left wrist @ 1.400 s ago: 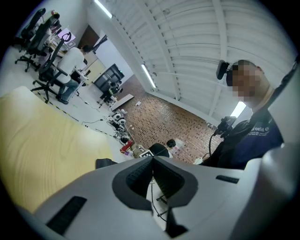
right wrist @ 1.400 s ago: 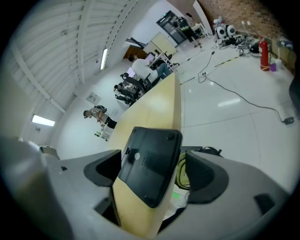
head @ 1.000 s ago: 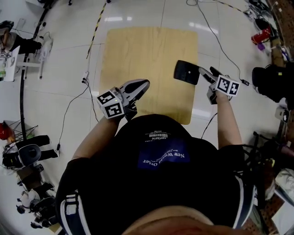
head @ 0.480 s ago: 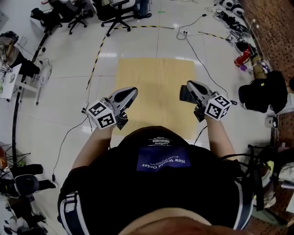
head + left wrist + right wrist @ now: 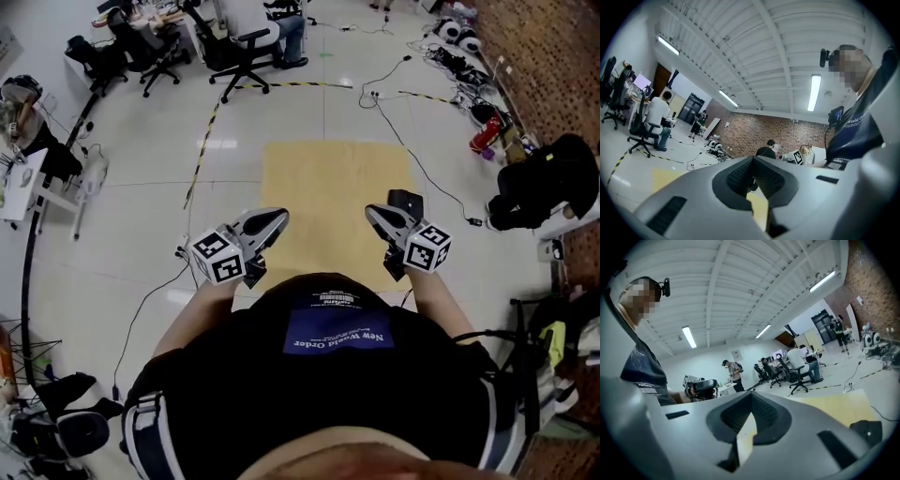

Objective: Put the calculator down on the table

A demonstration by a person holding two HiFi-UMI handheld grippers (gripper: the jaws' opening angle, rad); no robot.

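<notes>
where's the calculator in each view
Head view: the calculator lies at the right edge of the table.
Left gripper view: not in it.
Right gripper view: bottom right corner.
Shared landmark: the yellow table, at the left in the left gripper view and at the right in the right gripper view.

I am looking down on: a glossy white tiled floor (image 5: 122,225), black cables (image 5: 412,155) trailing across it; a pale wooden table (image 5: 323,187); black office chairs (image 5: 248,47) at the far end; a red brick wall (image 5: 553,56) on the right; a white ribbed ceiling (image 5: 754,51), strip lights (image 5: 814,92) glowing.
</notes>
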